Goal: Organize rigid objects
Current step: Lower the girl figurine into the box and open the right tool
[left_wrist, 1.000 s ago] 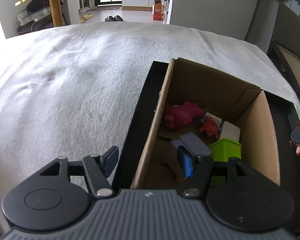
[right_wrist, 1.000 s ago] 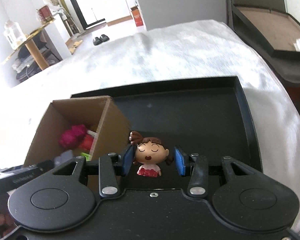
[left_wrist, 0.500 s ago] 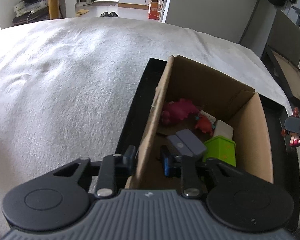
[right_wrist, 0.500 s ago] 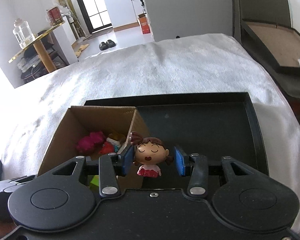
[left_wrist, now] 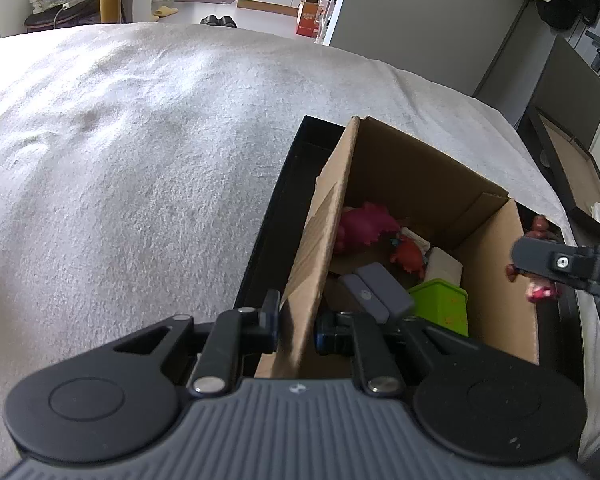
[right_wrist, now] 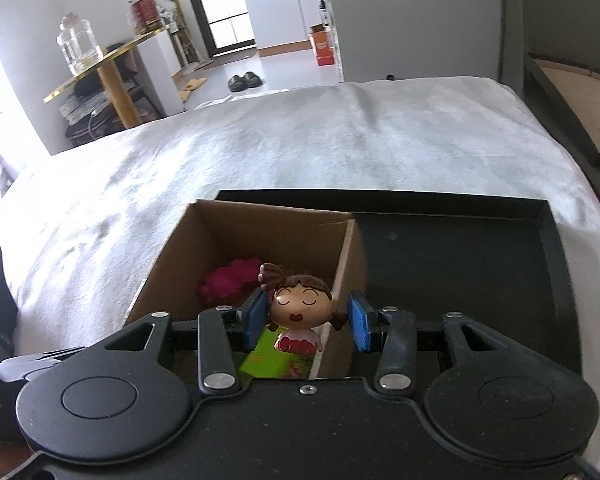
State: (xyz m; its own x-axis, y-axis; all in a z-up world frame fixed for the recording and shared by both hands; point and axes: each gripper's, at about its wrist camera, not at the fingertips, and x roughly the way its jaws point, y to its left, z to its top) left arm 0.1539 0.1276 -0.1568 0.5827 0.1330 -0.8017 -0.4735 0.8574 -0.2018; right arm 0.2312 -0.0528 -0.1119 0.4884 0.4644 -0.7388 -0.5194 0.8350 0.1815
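Note:
A brown cardboard box point(left_wrist: 420, 184) stands in a black tray point(left_wrist: 276, 216) on the white bed. Inside lie a pink toy point(left_wrist: 364, 224), a red toy point(left_wrist: 408, 254), a grey case point(left_wrist: 376, 292) and a green block point(left_wrist: 440, 306). My left gripper point(left_wrist: 297, 326) is shut on the box's left wall. My right gripper point(right_wrist: 306, 320) is shut on a girl figurine point(right_wrist: 300, 312) with brown pigtails, held over the box's right side point(right_wrist: 340, 280). The right gripper with the figurine also shows in the left wrist view point(left_wrist: 556, 264).
The black tray floor point(right_wrist: 460, 272) lies to the right of the box. White bedding point(left_wrist: 140, 140) spreads to the left and behind. A dark lidded box point(right_wrist: 572, 96) sits off the bed at the right. A gold side table point(right_wrist: 108, 60) stands at the back left.
My left gripper closed onto the box's left wall. My right gripper carried the figurine left from above the tray to above the box's right side.

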